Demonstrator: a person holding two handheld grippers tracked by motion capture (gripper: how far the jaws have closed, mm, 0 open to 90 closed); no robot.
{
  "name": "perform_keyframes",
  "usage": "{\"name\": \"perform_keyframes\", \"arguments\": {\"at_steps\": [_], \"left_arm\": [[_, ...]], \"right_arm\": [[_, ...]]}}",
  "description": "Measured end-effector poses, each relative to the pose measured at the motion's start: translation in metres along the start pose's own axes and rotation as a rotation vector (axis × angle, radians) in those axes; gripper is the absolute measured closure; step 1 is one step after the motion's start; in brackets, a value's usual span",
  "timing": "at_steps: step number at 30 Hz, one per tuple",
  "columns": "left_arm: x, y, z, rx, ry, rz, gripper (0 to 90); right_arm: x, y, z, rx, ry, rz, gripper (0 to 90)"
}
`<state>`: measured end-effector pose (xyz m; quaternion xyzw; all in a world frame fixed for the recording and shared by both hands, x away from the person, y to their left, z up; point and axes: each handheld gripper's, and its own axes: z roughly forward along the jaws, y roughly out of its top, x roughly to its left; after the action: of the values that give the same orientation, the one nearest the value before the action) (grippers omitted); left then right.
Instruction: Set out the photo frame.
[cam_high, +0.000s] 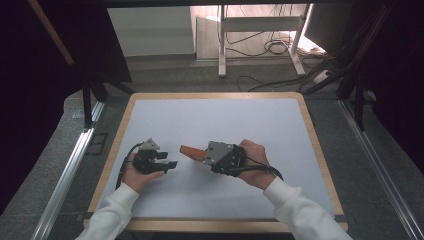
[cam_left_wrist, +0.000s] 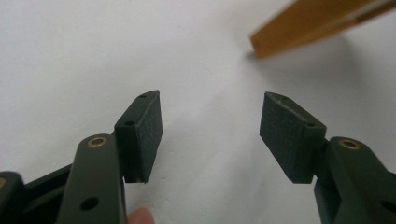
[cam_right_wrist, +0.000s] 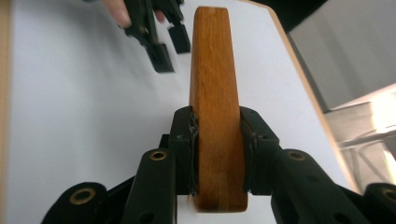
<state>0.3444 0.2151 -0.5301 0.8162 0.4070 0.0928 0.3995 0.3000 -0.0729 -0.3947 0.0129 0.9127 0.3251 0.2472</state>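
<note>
A long brown wooden piece (cam_right_wrist: 215, 88) with a rounded end is clamped between the jaws of my right gripper (cam_right_wrist: 217, 154), both pads pressing on its sides. From above, the wooden piece (cam_high: 190, 150) juts out leftward from the right gripper (cam_high: 206, 156) over the white sheet. My left gripper (cam_high: 172, 160) lies low on the sheet a short way to the left, its jaws apart with nothing between them (cam_left_wrist: 210, 135). The tip of the wooden piece (cam_left_wrist: 322, 23) hangs beyond and to the right of the left pads (cam_left_wrist: 149, 130).
A white sheet (cam_high: 215, 120) covers the tabletop inside a wooden frame (cam_high: 320, 150). Metal rails run along both sides of the table. Beyond the far edge lie cables and a white stand on the floor.
</note>
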Motion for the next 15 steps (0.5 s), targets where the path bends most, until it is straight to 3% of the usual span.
{"name": "perform_keyframes", "arguments": {"at_steps": [6,11,15], "left_arm": [[-0.001,0.000,0.002,0.006,0.000,0.009,39.0],[-0.001,0.000,0.002,0.000,0.000,0.004,39.0],[-0.001,0.000,0.002,0.005,-0.004,0.007,38.8]], "right_arm": [[-0.008,-0.010,0.001,-0.034,0.014,0.046,69.3],[-0.019,-0.013,0.005,-0.042,-0.018,0.074,67.9],[-0.035,-0.019,0.010,-0.051,-0.038,0.135,66.4]]}}
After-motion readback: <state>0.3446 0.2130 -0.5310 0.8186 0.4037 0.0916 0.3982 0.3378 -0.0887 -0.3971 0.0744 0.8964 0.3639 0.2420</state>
